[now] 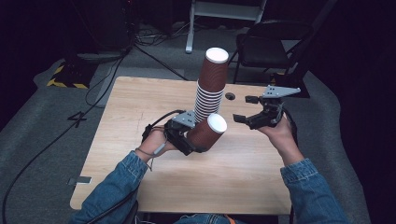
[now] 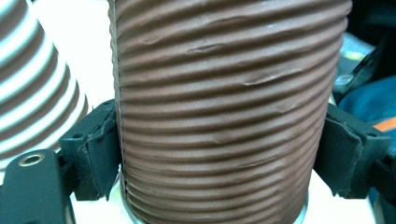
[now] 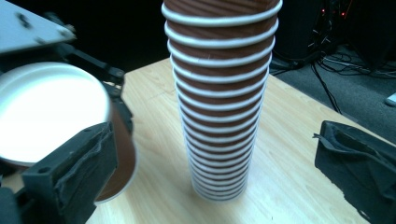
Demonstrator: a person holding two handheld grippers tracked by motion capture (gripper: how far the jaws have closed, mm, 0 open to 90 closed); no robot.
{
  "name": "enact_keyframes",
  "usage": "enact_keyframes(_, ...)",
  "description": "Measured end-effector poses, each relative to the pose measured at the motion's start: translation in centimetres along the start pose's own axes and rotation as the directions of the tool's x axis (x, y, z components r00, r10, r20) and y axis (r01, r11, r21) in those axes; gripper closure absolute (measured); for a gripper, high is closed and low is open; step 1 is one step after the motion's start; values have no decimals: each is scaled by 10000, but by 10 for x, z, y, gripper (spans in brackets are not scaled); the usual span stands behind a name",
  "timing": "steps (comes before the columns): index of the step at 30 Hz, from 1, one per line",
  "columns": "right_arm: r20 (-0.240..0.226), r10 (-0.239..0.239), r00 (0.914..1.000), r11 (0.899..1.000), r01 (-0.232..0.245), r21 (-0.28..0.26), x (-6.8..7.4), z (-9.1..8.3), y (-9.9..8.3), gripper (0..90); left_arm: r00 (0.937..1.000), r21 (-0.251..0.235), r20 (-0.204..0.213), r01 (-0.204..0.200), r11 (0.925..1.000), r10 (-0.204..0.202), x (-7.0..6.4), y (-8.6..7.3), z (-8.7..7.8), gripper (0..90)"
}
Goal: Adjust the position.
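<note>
A dark room with cables on grey carpet and a folding chair (image 1: 275, 44) at one o'clock surrounds the pale wooden table (image 1: 140, 116). At table centre stands a tall stack of cups (image 1: 211, 84), upside down. The left gripper (image 1: 187, 137) clamps a single ribbed paper cup (image 1: 208, 132) across its wall, at six o'clock from the stack. It looks light and crushable — take it mid-wall, gently. The right gripper (image 1: 254, 109), jaws spread wide and empty, hovers at three o'clock.
</note>
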State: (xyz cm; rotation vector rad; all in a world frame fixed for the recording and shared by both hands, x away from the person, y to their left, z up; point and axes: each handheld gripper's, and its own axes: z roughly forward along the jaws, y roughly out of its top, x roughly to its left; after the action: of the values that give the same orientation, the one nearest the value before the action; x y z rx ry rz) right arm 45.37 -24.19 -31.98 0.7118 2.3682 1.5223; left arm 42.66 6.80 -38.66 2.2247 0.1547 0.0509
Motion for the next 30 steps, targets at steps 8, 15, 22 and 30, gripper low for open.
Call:
enact_keyframes(8, -9, -122, 9999, 9994, 122, 333, 8, -6, -12, 0, 9999, 551, -40, 158, 9984, -156, 2, -12, 16, 137)
enact_keyframes(15, -345, -204, 9992, 9970, 229, 736, 19, -1, -21, 0, 9997, 1132, -232, 69, 9936, -43, 2, -16, 27, 137)
enact_keyframes(22, -615, -388, 9974, 9934, 452, 1059, 29, 5, -26, 0, 9998, 1571, -151, 139, 9875, -116, 2, -21, 36, 137)
enact_keyframes(30, -1175, -553, 9915, 9847, 736, 1579, 38, 18, -30, 0, 9997, 2009, -35, 243, 9793, -240, 2, -22, 40, 137)
